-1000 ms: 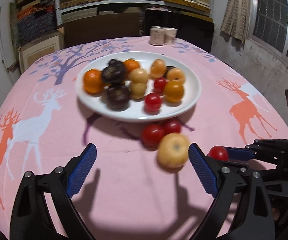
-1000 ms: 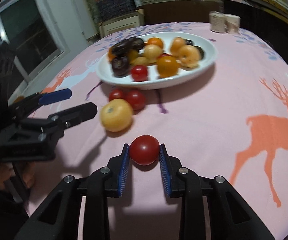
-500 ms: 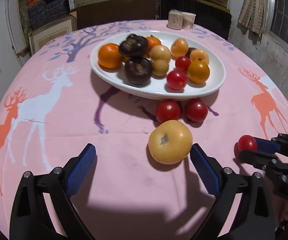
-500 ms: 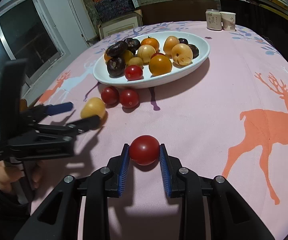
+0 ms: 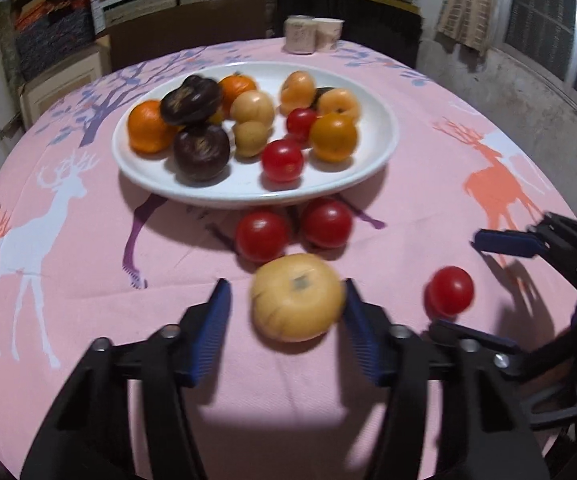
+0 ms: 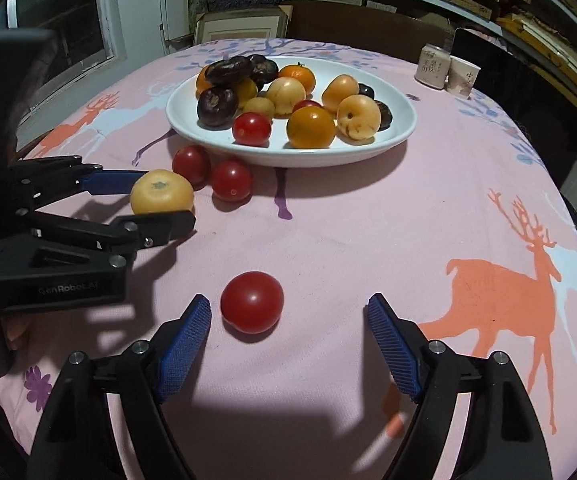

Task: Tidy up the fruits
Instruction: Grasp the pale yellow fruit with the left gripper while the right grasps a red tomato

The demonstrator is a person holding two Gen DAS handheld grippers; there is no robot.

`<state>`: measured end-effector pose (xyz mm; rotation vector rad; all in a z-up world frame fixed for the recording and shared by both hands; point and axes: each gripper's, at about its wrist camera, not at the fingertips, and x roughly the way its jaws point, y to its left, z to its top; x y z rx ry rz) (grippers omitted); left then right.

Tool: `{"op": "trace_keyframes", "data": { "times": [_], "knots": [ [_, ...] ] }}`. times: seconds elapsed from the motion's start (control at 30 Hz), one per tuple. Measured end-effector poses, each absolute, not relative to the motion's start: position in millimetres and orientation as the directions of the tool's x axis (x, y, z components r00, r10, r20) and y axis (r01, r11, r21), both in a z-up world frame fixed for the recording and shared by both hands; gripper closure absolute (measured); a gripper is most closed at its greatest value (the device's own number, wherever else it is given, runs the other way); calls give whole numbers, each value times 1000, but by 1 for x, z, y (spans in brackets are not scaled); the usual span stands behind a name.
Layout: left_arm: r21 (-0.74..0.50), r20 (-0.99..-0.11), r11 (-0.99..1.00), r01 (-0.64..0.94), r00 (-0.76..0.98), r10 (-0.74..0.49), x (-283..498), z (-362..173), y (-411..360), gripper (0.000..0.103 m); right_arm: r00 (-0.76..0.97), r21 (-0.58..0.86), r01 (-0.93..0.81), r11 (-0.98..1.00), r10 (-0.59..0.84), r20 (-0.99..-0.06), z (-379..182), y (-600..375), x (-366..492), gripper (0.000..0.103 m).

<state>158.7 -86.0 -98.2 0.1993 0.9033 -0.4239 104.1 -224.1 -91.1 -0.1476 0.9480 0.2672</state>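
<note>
Pink deer-print counter (image 6: pixel 368 240). Left gripper (image 5: pixel 286 316) fingers part-open, bracketing yellow plum (image 5: pixel 297 297), right pad touching: close gently, centred. Right gripper (image 6: pixel 288 336) fingers wide, empty; cherry tomato (image 6: pixel 251 302) loose between.

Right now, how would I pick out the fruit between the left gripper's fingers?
Start at the white plate of fruit on the pink deer tablecloth. Just in front of its near rim lie two red tomatoes; nearer still, between the left gripper's open fingers, sits the yellow fruit. It is the only pale, large one off the plate.
</note>
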Motion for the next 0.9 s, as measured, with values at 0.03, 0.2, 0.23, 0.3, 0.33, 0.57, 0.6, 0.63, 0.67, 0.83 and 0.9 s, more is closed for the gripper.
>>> {"op": "trace_keyframes", "data": {
  "times": [0.03,0.2,0.23,0.3,0.33,0.57,0.6,0.63,0.67,0.83,0.9],
  "knots": [
    [-4,-788,891,453,548,-282,155,-96,-89,54,553,-9,-290,957,159,-818,-92,-223,104,21],
    [-11,-803,893,450,528,-275,156,-98,-82,54,564,-20,-285,958,151,-812,-91,-222,102,21],
    [9,-806,900,436,535,-251,157,-98,-79,54,565,-19,-282,959,150,-811,-91,-222,102,21],
    [33,-804,905,424,549,-227,156,-97,-70,54,566,-13,-277,961,152,-810,-91,-224,102,21],
    [41,-803,907,418,555,-219,155,-96,-65,54,565,-11,-275,961,153,-811,-91,-225,102,21],
    [26,-800,937,350,570,-190,163,-93,-27,55,557,6,-267,964,160,-815,-92,-227,105,21],
    [-6,-792,936,353,569,-219,165,-90,-26,55,556,13,-262,965,162,-815,-93,-229,106,21],
    [-33,-785,930,365,566,-250,166,-89,-28,52,554,21,-259,966,166,-816,-93,-230,106,21],
    [-39,-780,925,379,566,-265,167,-88,-33,49,552,29,-255,967,170,-817,-93,-231,107,21],
    [33,-790,921,387,575,-213,182,-99,-61,47,551,50,-240,970,178,-815,-94,-235,108,21],
    [17,-797,917,398,559,-228,186,-102,-61,52,551,58,-237,970,183,-814,-94,-237,108,21]
  ]
}}
